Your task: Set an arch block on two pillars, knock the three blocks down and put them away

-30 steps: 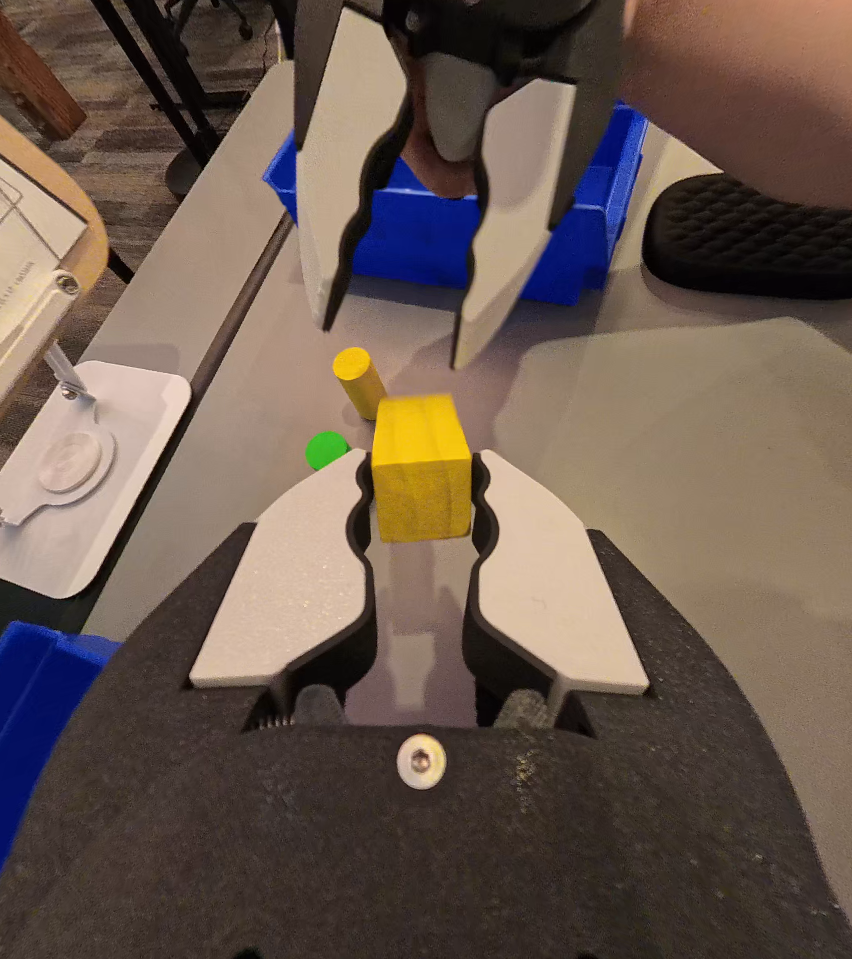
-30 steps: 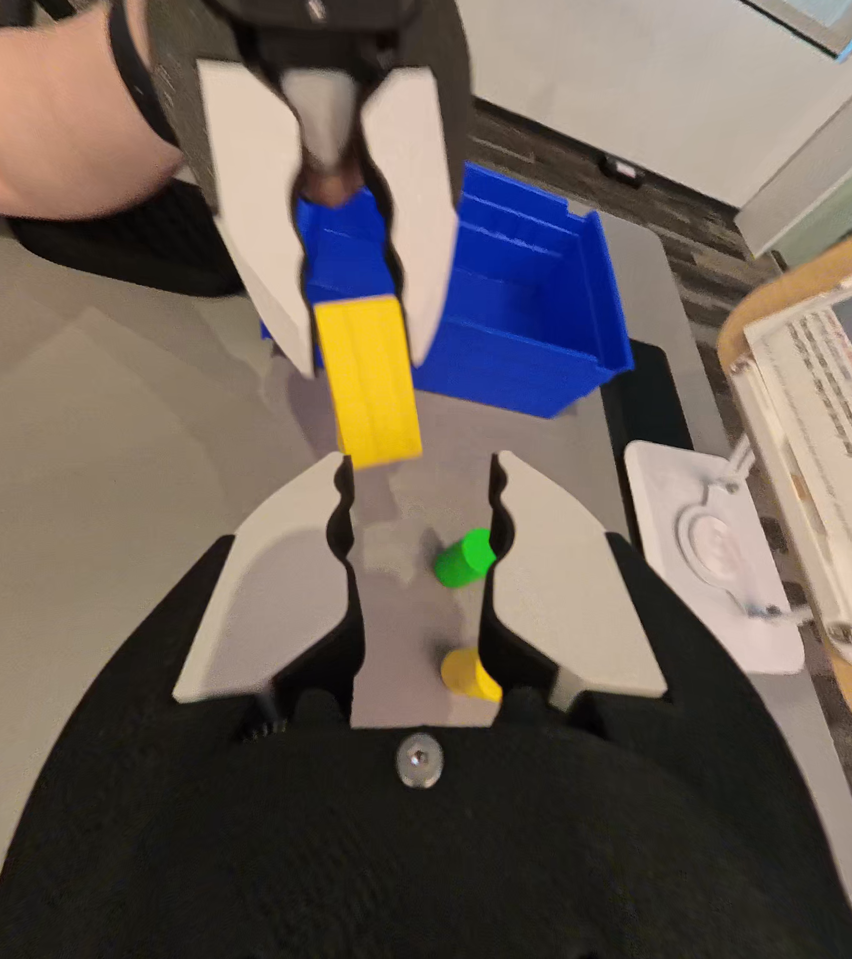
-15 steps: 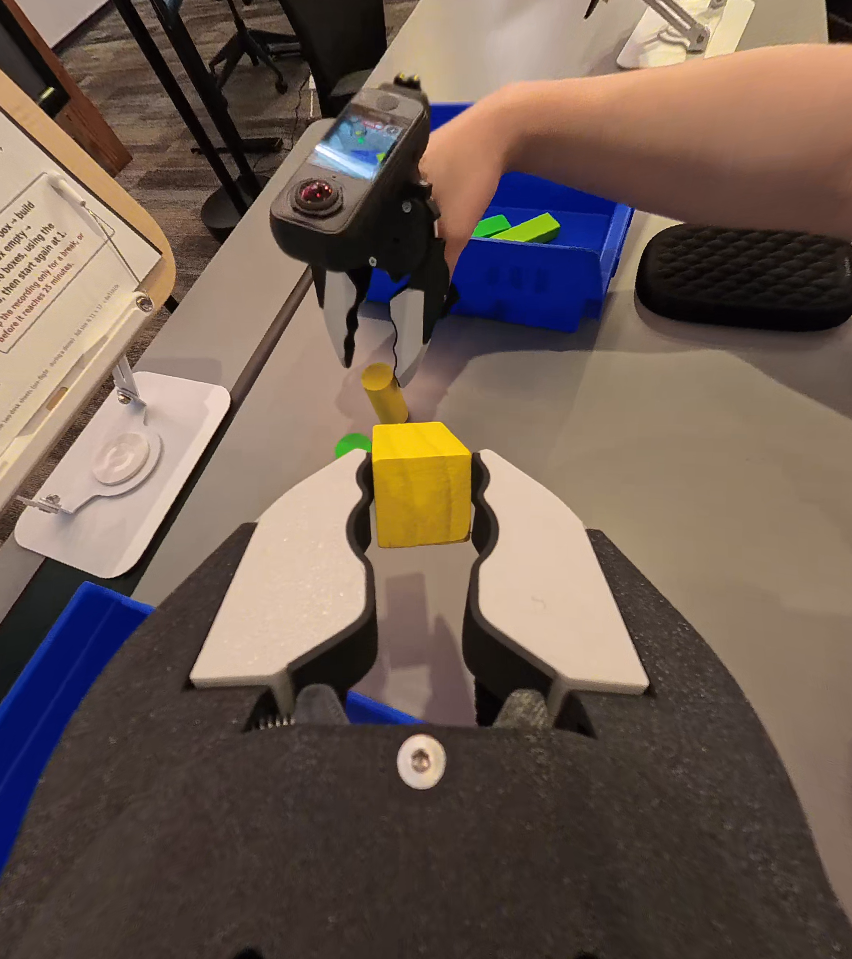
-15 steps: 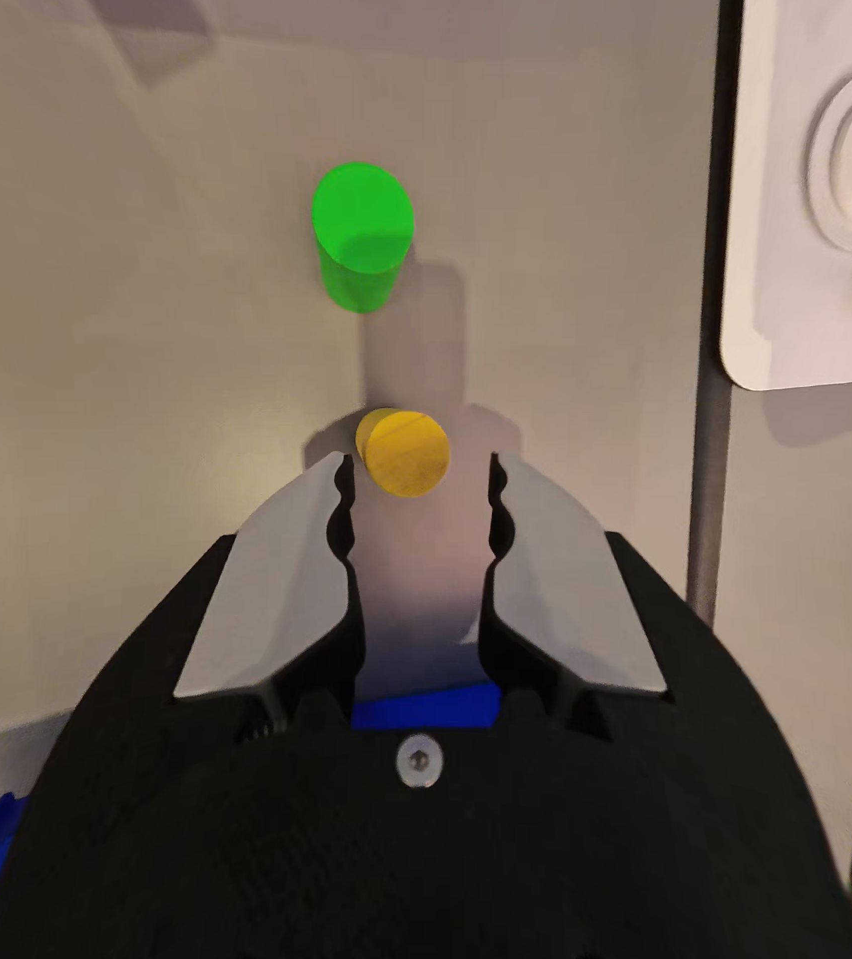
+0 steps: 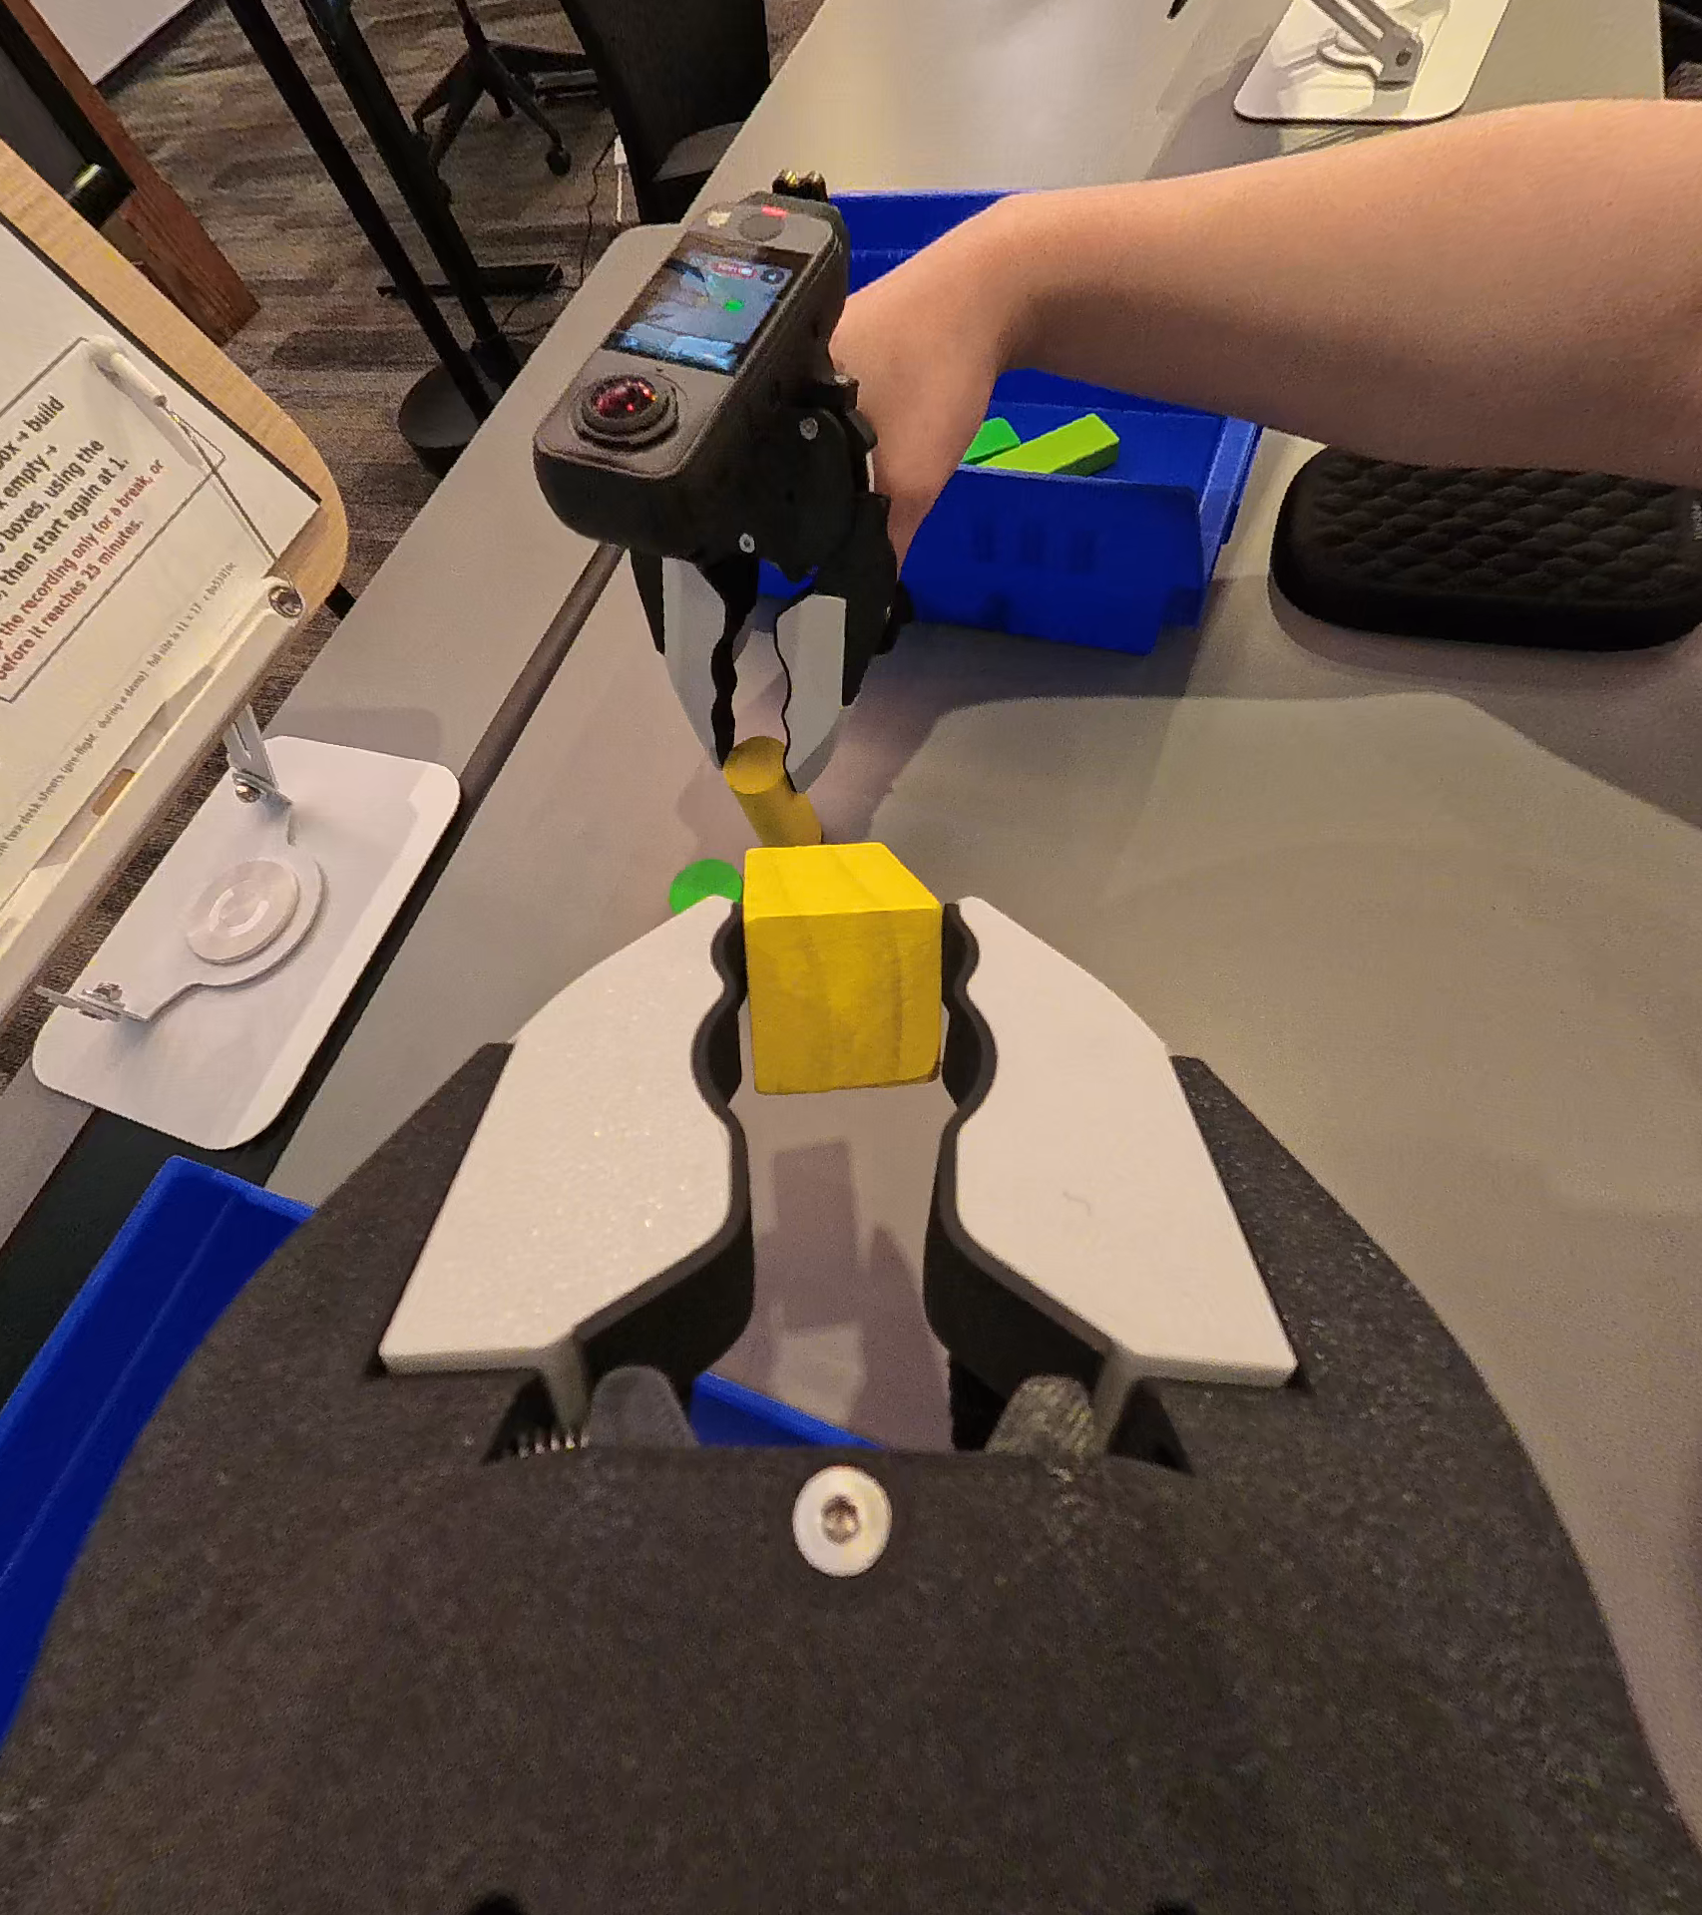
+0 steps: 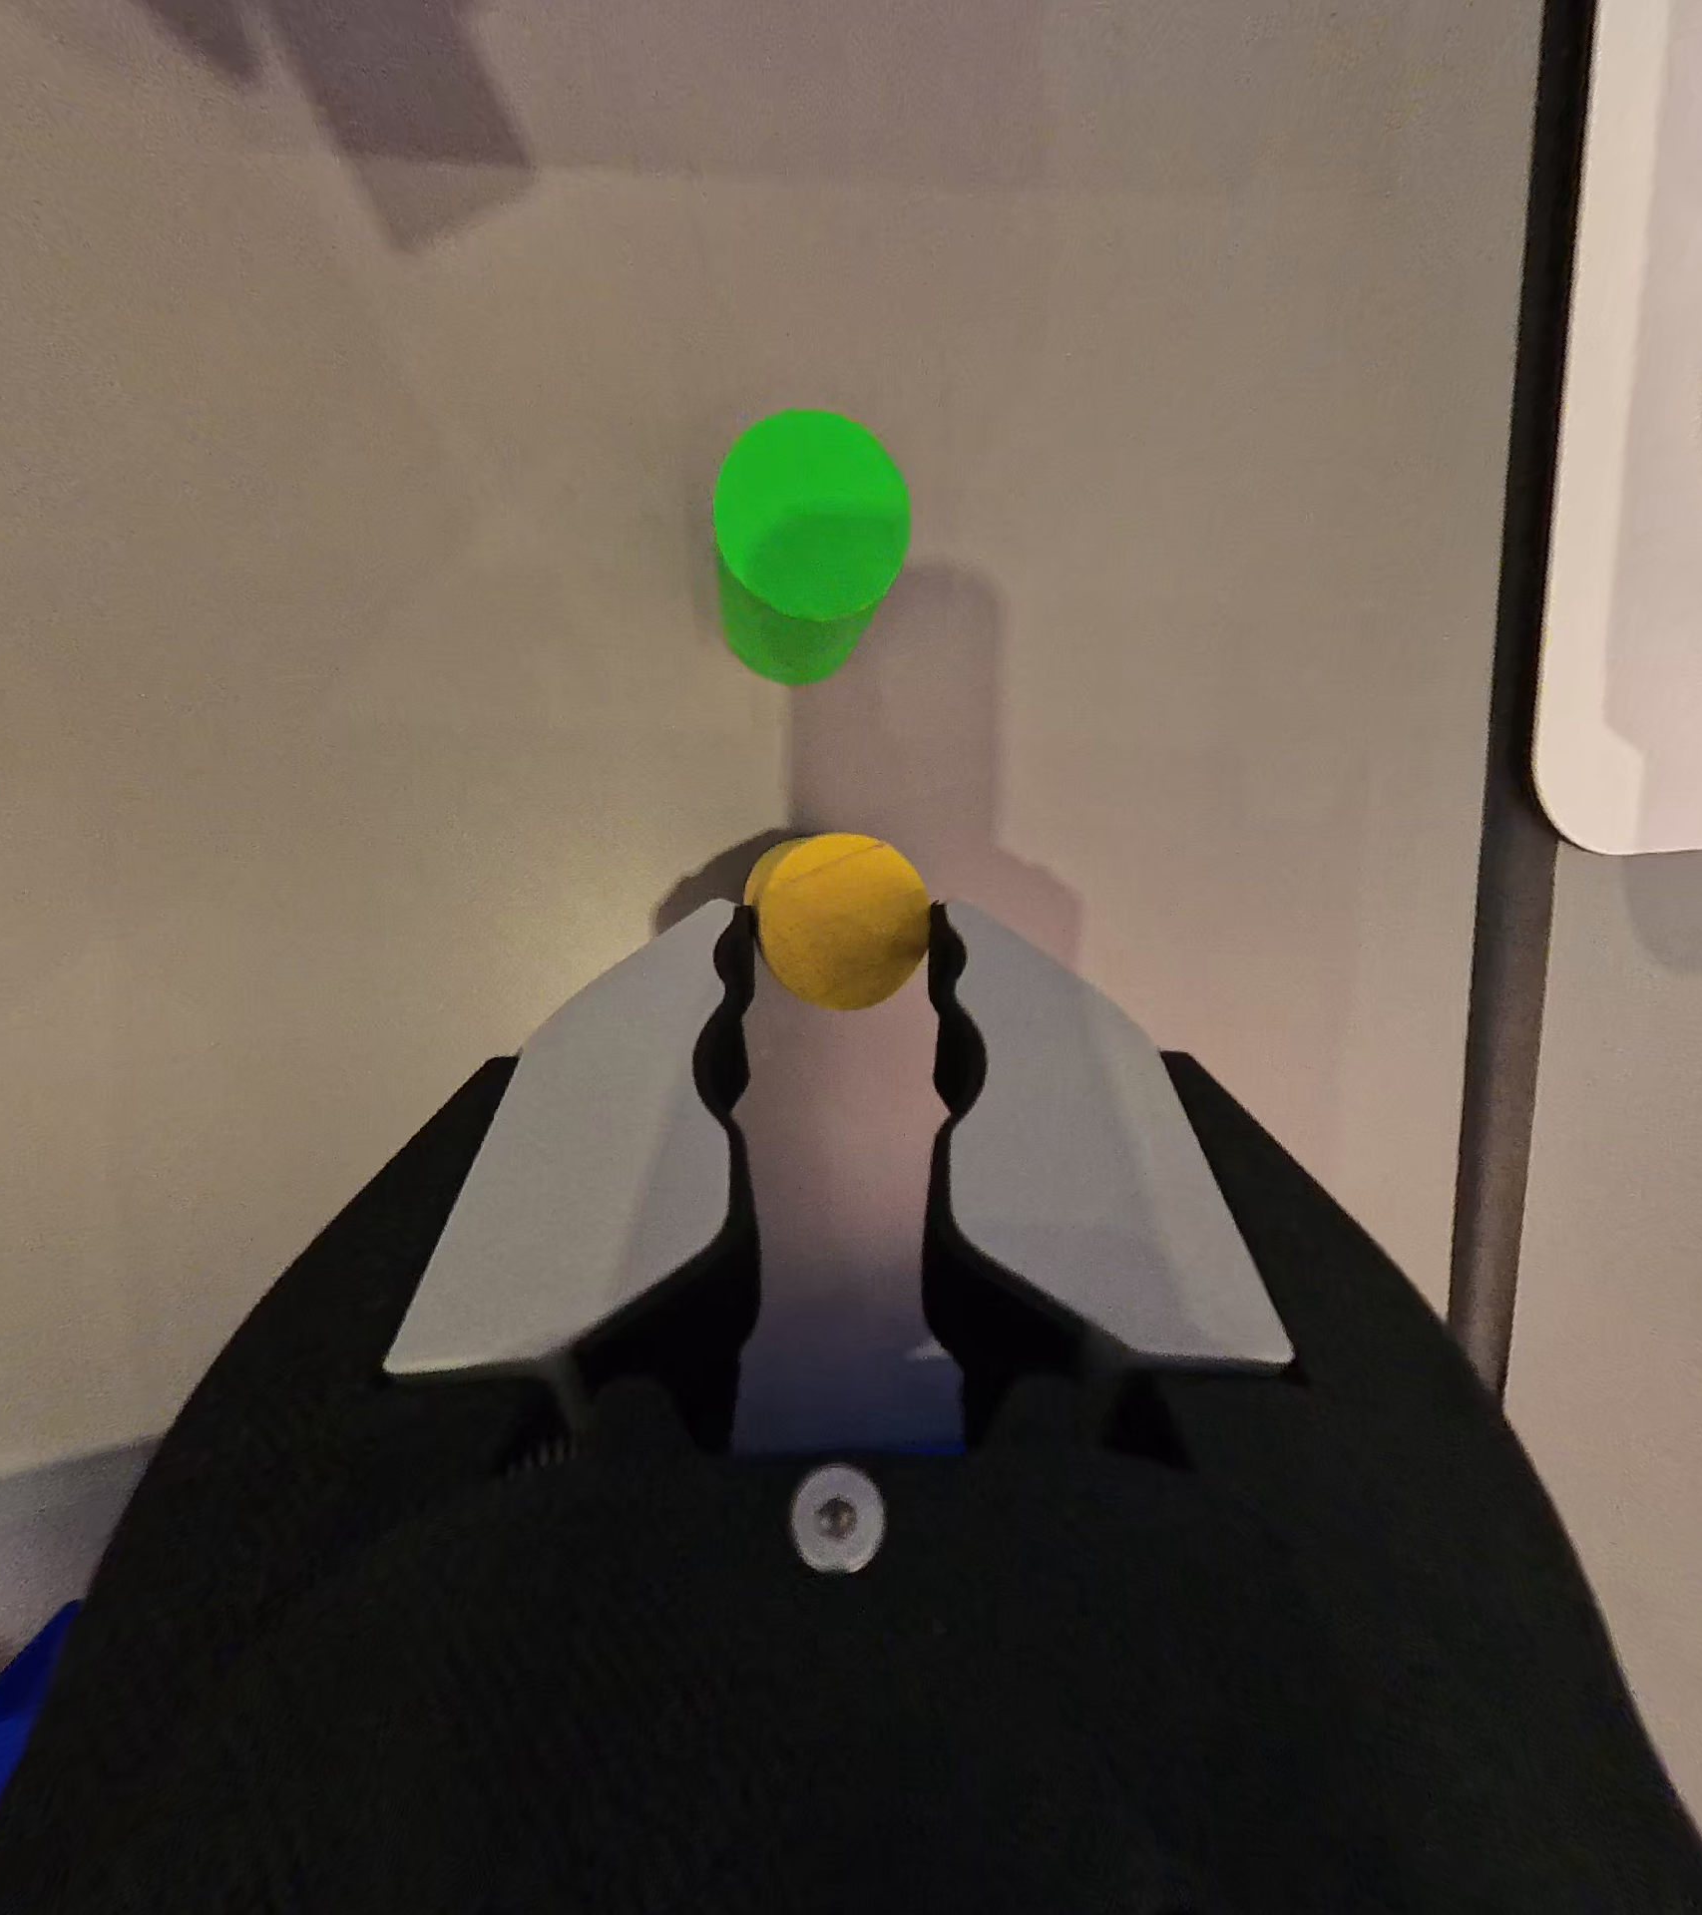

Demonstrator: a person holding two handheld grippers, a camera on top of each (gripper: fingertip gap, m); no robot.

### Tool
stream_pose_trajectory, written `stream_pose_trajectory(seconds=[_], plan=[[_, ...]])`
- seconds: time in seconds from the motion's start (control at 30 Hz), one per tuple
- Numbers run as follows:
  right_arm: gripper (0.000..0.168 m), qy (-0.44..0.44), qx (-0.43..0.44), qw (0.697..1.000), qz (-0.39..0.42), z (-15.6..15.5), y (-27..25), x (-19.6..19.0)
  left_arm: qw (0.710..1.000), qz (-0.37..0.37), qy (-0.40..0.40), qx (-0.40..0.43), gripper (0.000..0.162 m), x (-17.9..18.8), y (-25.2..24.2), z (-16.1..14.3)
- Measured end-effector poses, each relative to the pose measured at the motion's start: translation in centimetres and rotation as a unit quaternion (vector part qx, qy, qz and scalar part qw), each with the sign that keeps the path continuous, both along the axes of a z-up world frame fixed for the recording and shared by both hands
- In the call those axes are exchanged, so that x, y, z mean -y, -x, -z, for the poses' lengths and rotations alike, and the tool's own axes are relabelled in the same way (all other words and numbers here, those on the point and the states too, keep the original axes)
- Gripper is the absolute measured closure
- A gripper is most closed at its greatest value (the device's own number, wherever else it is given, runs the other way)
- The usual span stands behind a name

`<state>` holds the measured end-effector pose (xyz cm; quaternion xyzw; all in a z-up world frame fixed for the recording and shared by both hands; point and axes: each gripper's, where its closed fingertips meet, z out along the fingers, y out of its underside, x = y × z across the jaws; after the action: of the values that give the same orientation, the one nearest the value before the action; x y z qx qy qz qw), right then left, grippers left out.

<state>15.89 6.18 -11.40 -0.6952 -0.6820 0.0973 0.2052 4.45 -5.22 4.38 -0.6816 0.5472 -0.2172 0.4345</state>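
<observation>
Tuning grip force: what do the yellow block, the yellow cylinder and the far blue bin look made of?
Yellow block: painted wood, likely; faint grain lines show through a matte yellow coat.
Yellow cylinder: probably the same painted wood; a matte end face with a thin line like grain.
Blue bin: moulded plastic by the look; smooth uniform colour, soft sheen, pressed-in ribs on its front wall.

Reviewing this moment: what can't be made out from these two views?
- Yellow block in the left gripper: left wrist view shows one end; arch shape hidden.
- Green cylinder: mostly hidden there by a gripper finger and the block.
- Yellow cylinder at the right gripper: firm grip unclear, right wrist view blurred.
</observation>
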Motion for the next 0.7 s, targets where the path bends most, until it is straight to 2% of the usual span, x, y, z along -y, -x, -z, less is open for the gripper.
stream_pose_trajectory(seconds=[0.23,0.33,0.4,0.47,0.6,0.7], plan=[[0.134,0.000,-0.007,1.000,0.001,0.0,0.3,0.2,1.000,-0.001,0.000,-0.004,0.126,0.0,0.0,0.1],[0.123,-0.010,-0.034,0.999,-0.002,-1.1,0.6,0.4,1.000,-0.001,0.002,-0.002,0.126,0.0,0.0,0.1],[0.121,-0.029,-0.076,0.997,-0.006,-3.2,1.5,0.8,1.000,-0.002,0.004,-0.001,0.126,-0.1,0.0,0.2],[0.121,-0.052,-0.145,0.988,-0.027,-6.7,3.3,2.2,1.000,-0.002,0.004,-0.003,0.126,-0.1,-0.1,0.3],[0.121,-0.066,-0.320,0.938,-0.115,-14.4,8.4,8.3,1.000,0.003,0.008,-0.004,0.126,0.0,-0.5,0.5],[0.121,-0.063,-0.356,0.920,-0.151,-15.9,10.4,11.0,1.000,0.006,0.007,-0.006,0.126,0.2,-0.6,0.6]])
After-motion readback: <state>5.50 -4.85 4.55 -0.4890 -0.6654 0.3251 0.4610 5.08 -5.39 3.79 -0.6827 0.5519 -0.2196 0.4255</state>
